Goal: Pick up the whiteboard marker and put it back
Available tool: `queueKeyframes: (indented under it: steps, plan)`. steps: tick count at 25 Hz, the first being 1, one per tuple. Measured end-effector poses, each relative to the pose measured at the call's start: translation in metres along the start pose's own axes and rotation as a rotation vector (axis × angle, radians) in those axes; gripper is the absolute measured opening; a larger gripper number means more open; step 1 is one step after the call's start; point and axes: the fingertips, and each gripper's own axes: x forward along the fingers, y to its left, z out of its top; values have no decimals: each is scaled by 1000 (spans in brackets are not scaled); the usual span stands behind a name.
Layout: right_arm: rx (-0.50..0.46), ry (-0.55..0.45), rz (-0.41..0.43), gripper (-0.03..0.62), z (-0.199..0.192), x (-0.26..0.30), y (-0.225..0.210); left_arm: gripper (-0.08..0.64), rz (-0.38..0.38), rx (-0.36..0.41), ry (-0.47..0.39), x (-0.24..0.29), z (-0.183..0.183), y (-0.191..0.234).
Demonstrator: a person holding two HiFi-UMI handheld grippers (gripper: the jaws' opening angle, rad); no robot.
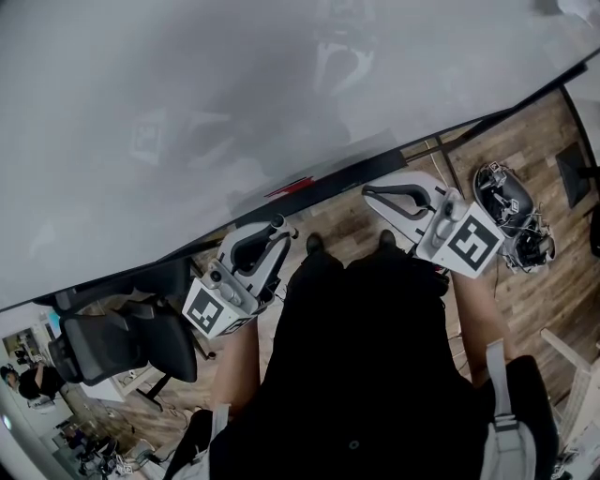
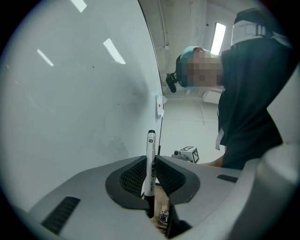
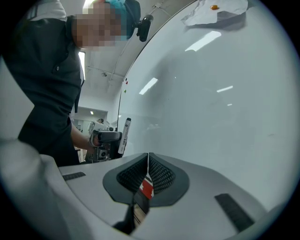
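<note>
The whiteboard marker, white with a black cap, stands upright between the jaws of my left gripper, which is shut on its barrel. The whiteboard fills the space just left of it. In the head view the left gripper points at the board's lower edge and tray. My right gripper points at the same ledge further right, its jaws shut with nothing gripped. From the right gripper view I see the left gripper holding the marker beside the board.
A red object lies on the tray and shows through the gap under the right jaws. A black office chair stands at the left. Headset gear lies on the wooden floor at the right. A paper is stuck on the board.
</note>
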Motion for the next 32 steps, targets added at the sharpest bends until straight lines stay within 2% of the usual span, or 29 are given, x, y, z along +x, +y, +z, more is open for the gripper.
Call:
queueKeyframes:
  steps: [8, 17, 26, 30, 32]
  plan:
    - [15, 1, 35, 20, -4, 9, 5, 69, 10, 23, 15, -1, 2, 6]
    - [26, -8, 44, 20, -5, 13, 2, 71, 22, 99, 68, 1, 1, 13]
    - [30, -2, 31, 20, -7, 9, -3, 69, 42, 188, 208, 12, -23, 15]
    - [26, 10, 24, 20, -9, 10, -5, 69, 57, 238, 311, 15, -42, 19]
    - [26, 11, 18, 20, -11, 10, -8, 71, 41, 297, 397, 15, -57, 20]
